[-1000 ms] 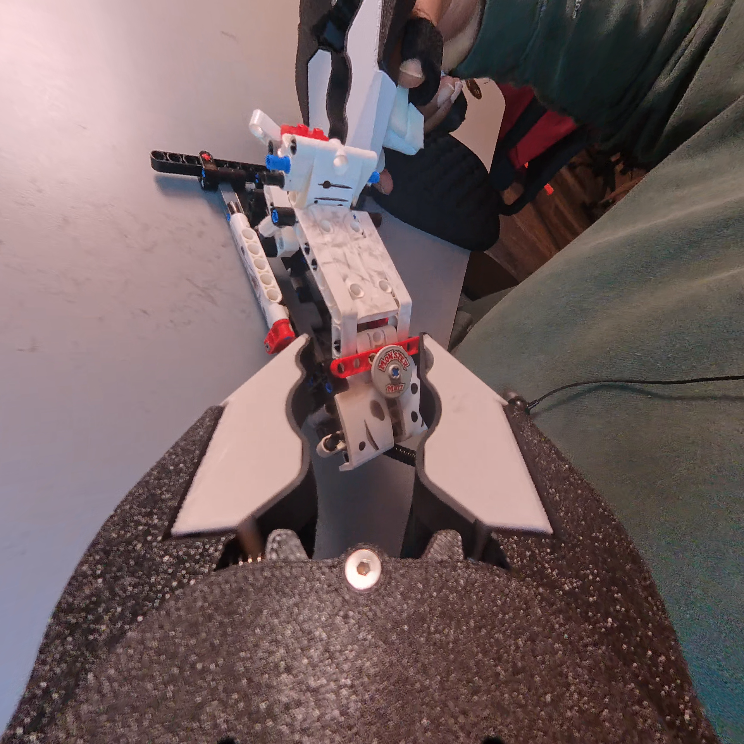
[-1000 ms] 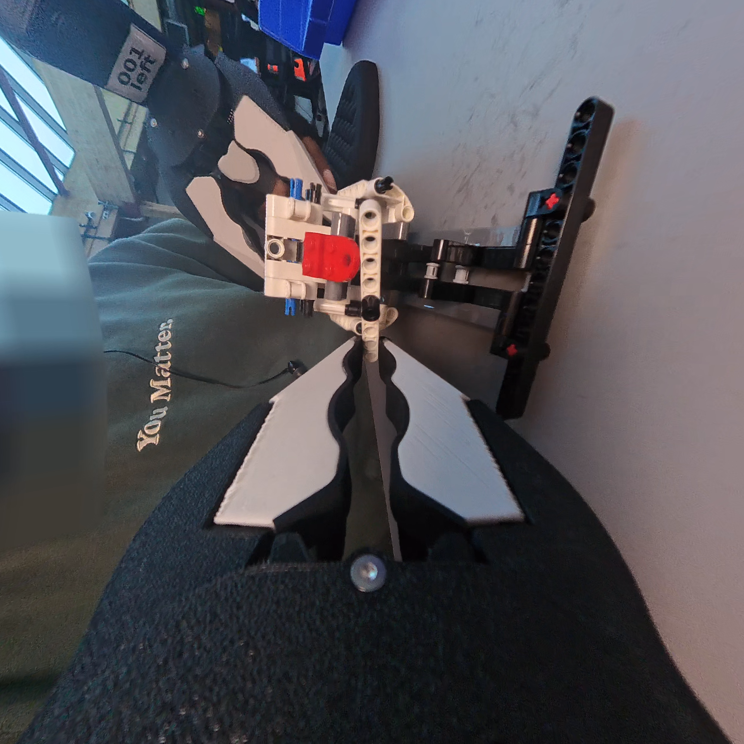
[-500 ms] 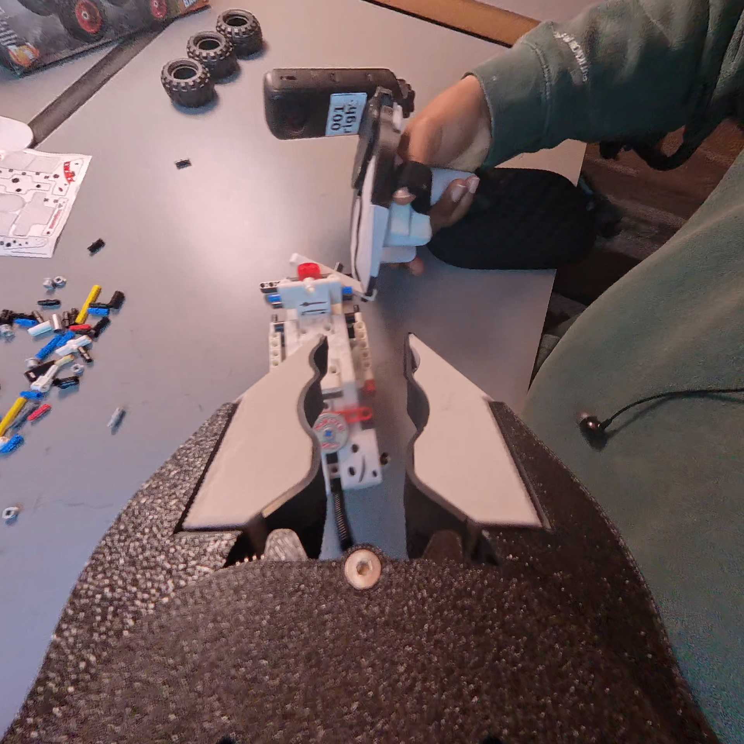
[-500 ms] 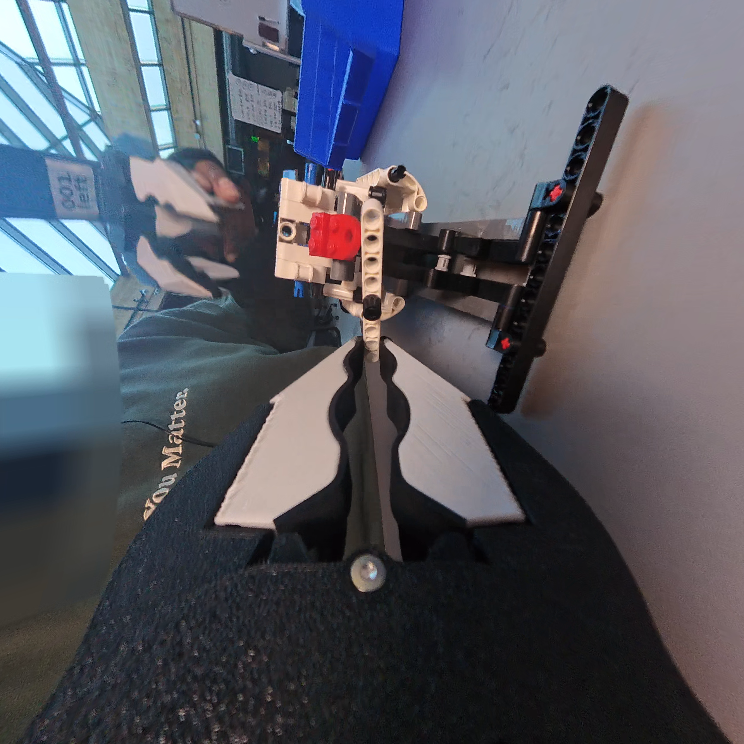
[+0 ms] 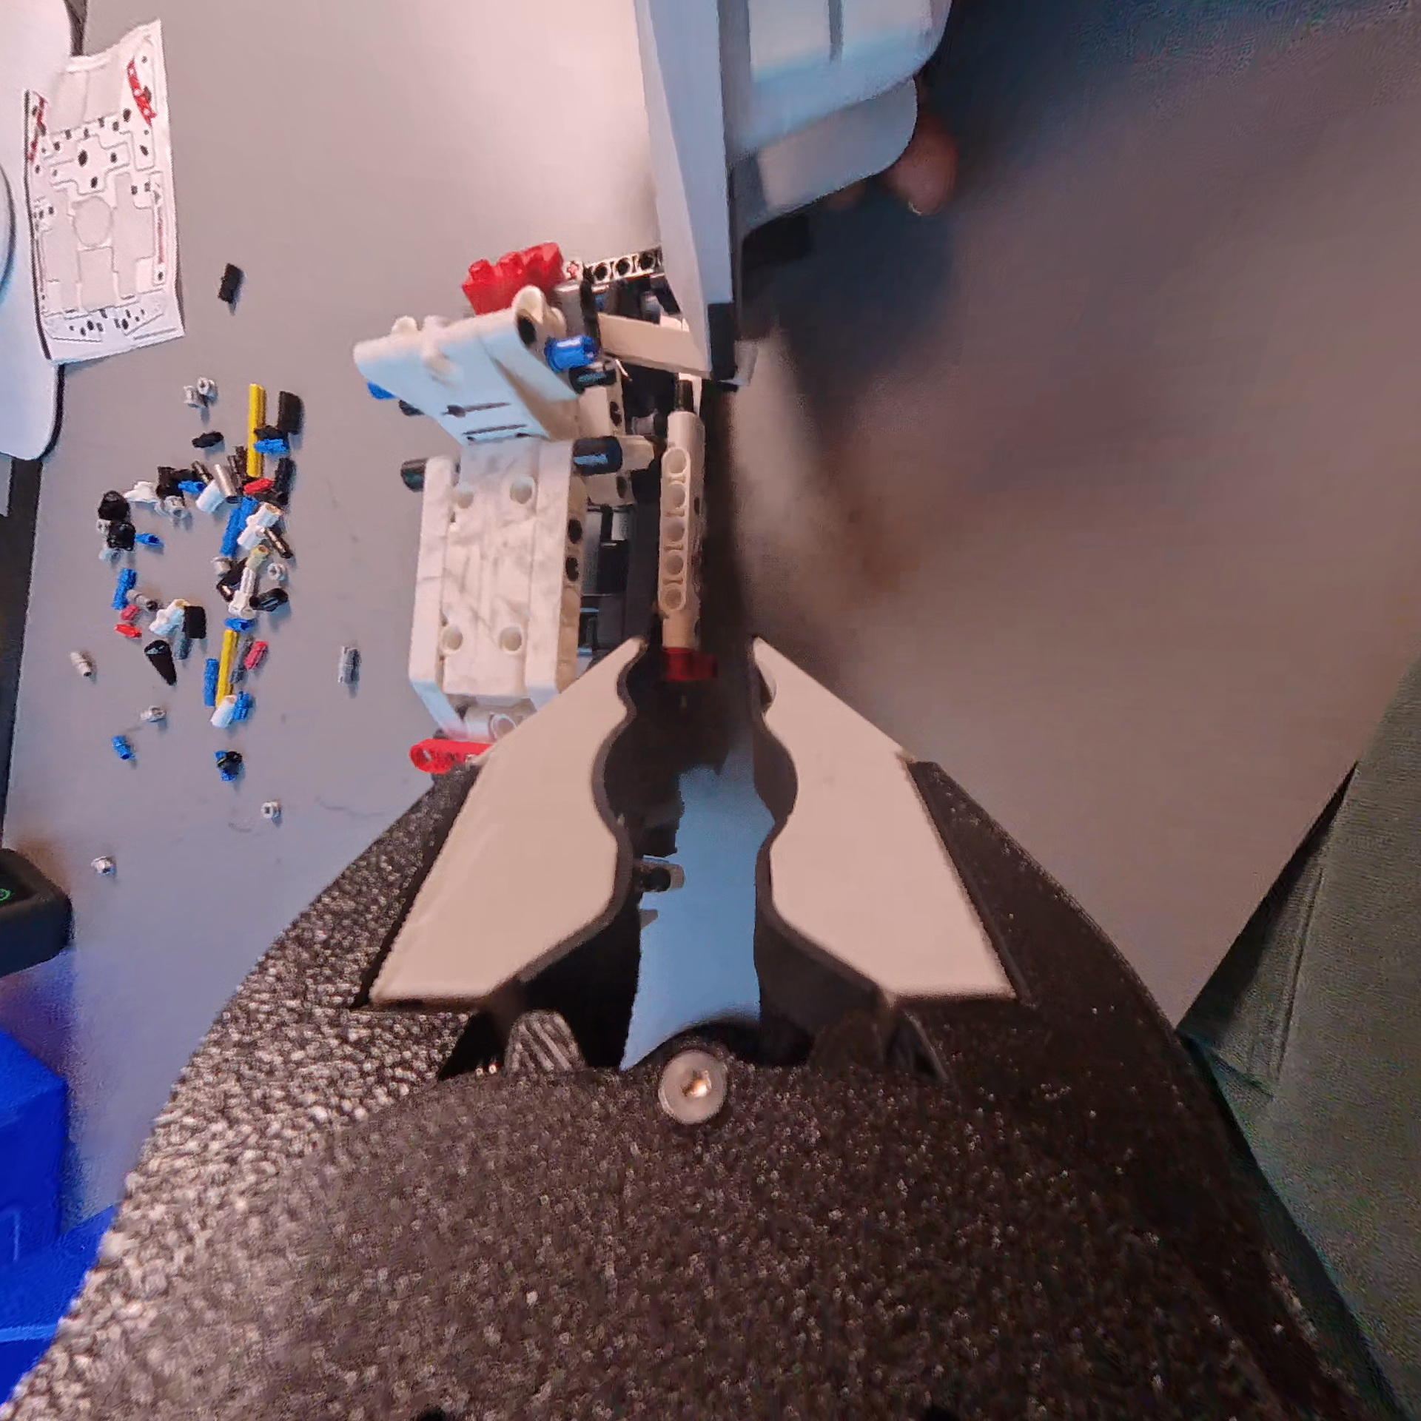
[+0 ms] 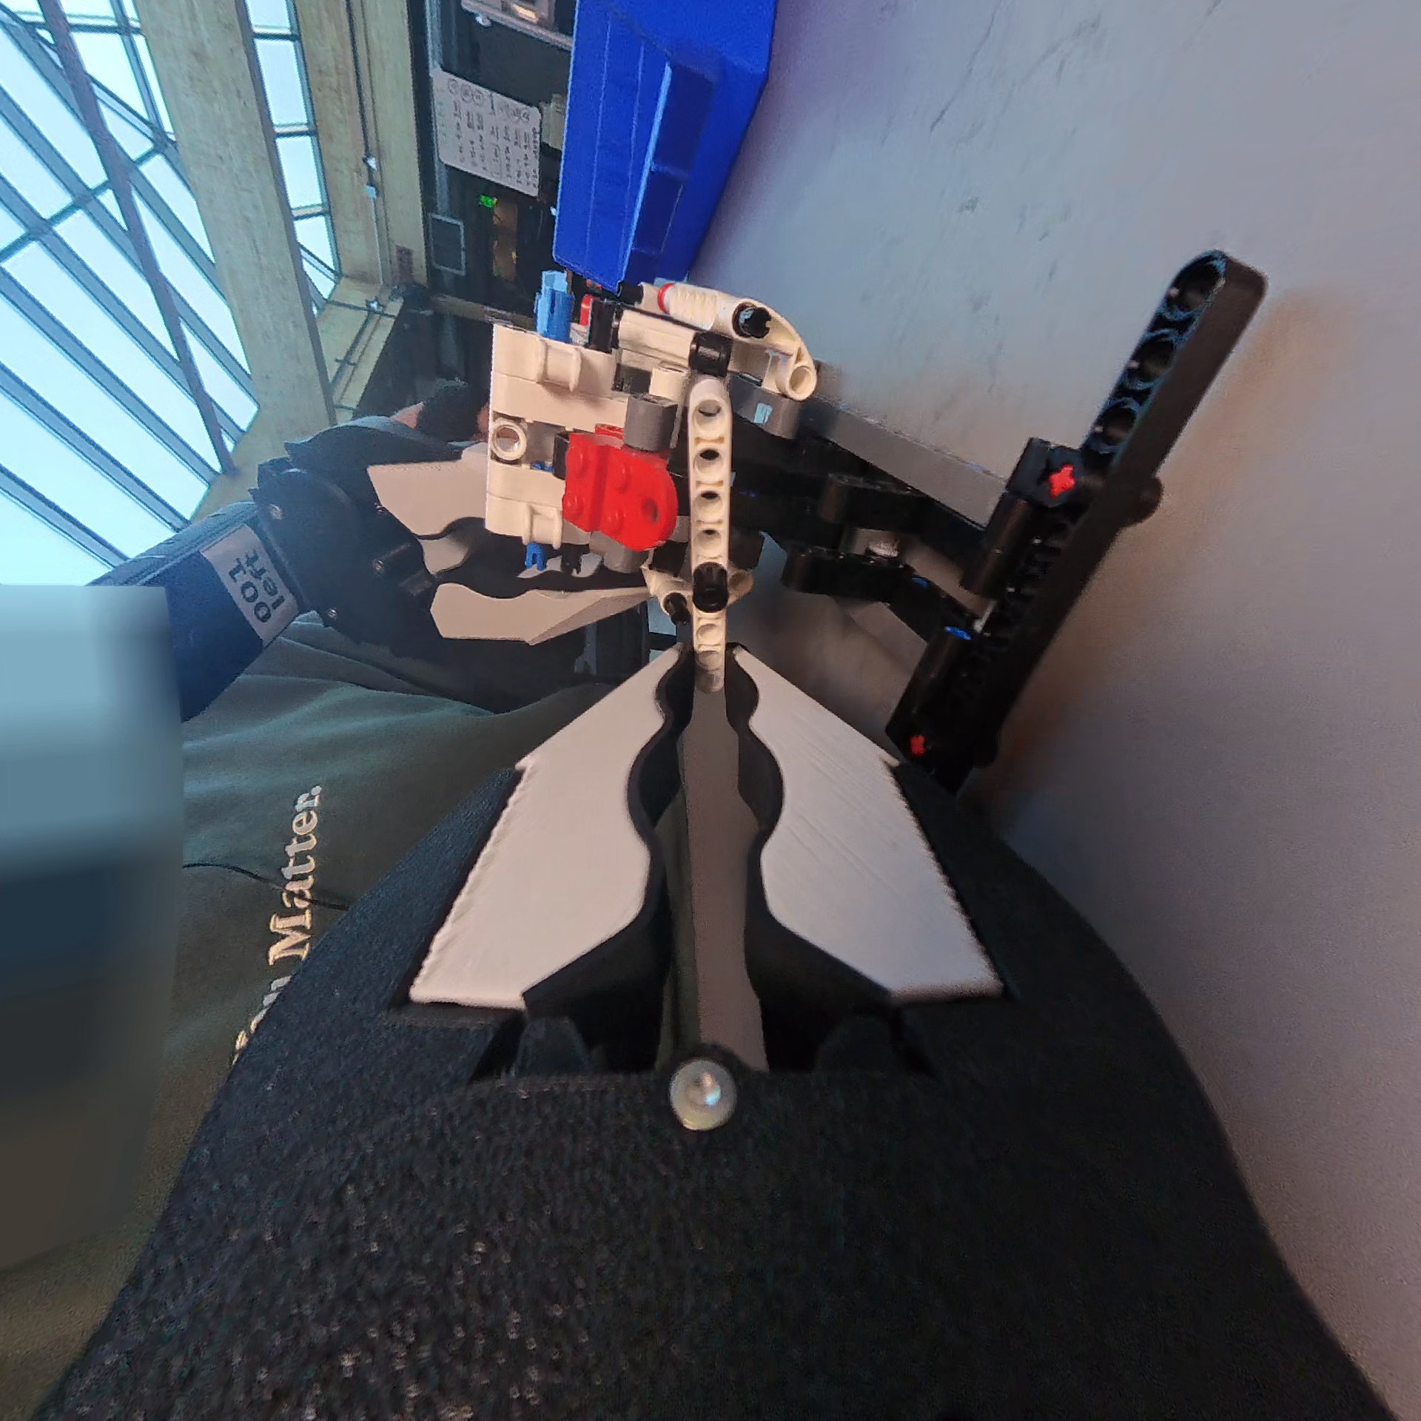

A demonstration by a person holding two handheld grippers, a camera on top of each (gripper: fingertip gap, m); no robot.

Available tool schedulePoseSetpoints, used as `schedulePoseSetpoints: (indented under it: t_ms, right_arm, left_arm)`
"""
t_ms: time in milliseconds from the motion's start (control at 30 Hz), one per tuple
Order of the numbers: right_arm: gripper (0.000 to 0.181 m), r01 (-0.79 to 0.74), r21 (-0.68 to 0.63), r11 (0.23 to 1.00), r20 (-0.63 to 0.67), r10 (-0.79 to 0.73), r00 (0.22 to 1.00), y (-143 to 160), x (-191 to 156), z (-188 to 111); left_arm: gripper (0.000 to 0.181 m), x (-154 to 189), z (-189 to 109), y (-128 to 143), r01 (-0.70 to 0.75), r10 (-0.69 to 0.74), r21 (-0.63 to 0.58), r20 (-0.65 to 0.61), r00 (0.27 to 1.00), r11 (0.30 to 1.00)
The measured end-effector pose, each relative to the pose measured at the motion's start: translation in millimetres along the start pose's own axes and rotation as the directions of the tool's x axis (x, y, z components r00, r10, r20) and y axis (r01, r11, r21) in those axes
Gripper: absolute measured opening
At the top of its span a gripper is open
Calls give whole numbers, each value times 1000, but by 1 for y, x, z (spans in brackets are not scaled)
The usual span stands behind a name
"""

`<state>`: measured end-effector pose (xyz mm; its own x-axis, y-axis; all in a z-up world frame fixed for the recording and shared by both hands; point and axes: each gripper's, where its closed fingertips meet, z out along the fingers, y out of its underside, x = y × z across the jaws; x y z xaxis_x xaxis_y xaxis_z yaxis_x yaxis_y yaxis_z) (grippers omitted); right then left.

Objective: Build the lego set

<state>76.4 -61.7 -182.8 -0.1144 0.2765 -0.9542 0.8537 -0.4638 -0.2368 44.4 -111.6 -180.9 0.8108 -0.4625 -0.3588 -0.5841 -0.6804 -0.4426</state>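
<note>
Right gripper (image 6: pixel 707 653) fingers closed on the white holed beam (image 6: pixel 709 523) at the near end of the lego build (image 6: pixel 615 461), holding it w/ the long black beam (image 6: pixel 1076 523) against the grey table (image 6: pixel 1153 154). Left gripper (image 5: pixel 696 661) fingers apart, open, straddling the build's red-tipped end; contact can't be told. Loose pieces (image 5: pixel 200 554) lie scattered to the left, sticker sheet (image 5: pixel 100 215) farther off, blue bin (image 6: pixel 646 138) beyond.
</note>
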Motion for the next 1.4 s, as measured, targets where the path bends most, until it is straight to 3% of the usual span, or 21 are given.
schedulePoseSetpoints:
  t_ms: [133,233,400,600,933,1400]
  right_arm:
    - [7,3,29,1000,12,-3,1000,-6,-3,-1]
    - [6,-8,51,999,34,6,999,-10,-5,-4]
    - [6,-20,51,999,45,18,999,-12,-5,-1]
    - [7,-34,54,998,79,30,996,-18,-6,1]
    - [6,-75,-4,997,109,75,991,-17,-5,4]
    - [6,-131,-48,990,174,138,975,-9,-12,21]
  left_arm:
    - [24,-1,-7,-20,35,-37,84,26,999,996]
    - [28,-3,7,-20,34,-37,53,70,997,998]
    - [17,-15,15,-18,-83,86,-25,160,983,996]
    - [10,-19,17,-12,-220,228,-79,109,968,972]
    - [9,-16,12,-10,-383,384,63,-7,923,922]
    - [9,-15,3,-1,-448,461,239,1,888,862]
